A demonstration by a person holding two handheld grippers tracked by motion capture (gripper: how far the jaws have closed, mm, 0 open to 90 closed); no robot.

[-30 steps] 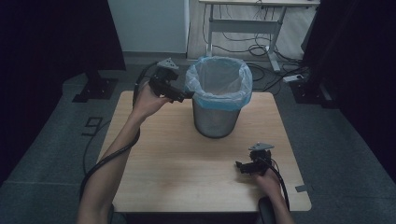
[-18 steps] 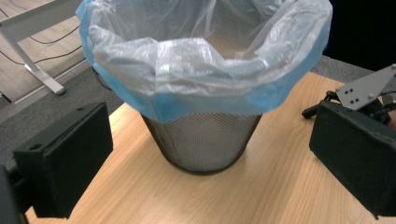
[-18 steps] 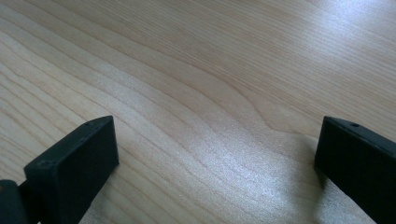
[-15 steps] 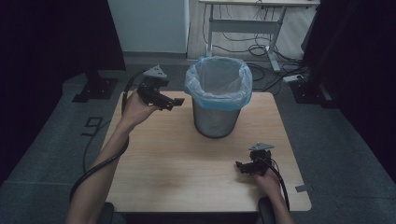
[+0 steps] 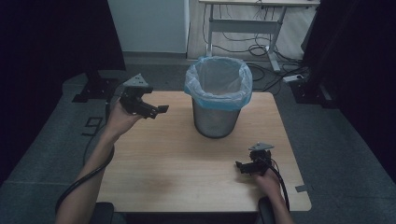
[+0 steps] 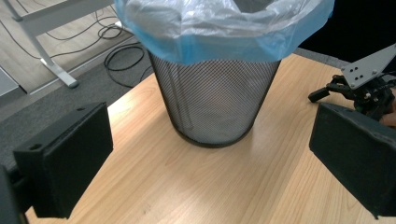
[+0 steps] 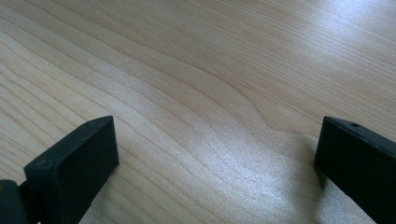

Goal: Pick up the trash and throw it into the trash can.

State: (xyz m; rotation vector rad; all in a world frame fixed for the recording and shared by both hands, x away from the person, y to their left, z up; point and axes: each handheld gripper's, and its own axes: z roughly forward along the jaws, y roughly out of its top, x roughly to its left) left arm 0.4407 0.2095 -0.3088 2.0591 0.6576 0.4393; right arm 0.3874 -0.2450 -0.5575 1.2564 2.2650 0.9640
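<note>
Pale wood with a fine, wavy grain makes up the desk (image 5: pixel 177 163), a plain rectangle with rounded corners standing on grey carpet, with dark curtains to either side and a tangle of cables (image 5: pixel 261 46) on the floor beyond its far edge, under a light metal frame. A bin (image 5: pixel 218 98) of black wire mesh stands upright toward the far middle of the desk, round and slightly tapered, lined with a thin, crinkled blue plastic bag (image 5: pixel 218 81) folded over its rim. The left claw (image 5: pixel 154 109) is held in the air above the desk's far left part, its jaws spread wide with nothing between them; in the left gripper view the bin (image 6: pixel 215 98) sits straight ahead of it, near but apart, framed between the two blocky black jaws, with bare wood in the gap. The right claw (image 5: pixel 240 166) rests low at the near right of the desk, well apart from the bin, which stands ahead of it and off to its left. In the right gripper view its jaws are likewise released and wide apart, with smooth bare wood (image 7: pixel 210 116) between them. A grey three-cornered plate tops each claw, and a black cable trails back from each along the person's forearm. The left gripper view also catches the right claw (image 6: pixel 322 93) beyond the bin's side.
</note>
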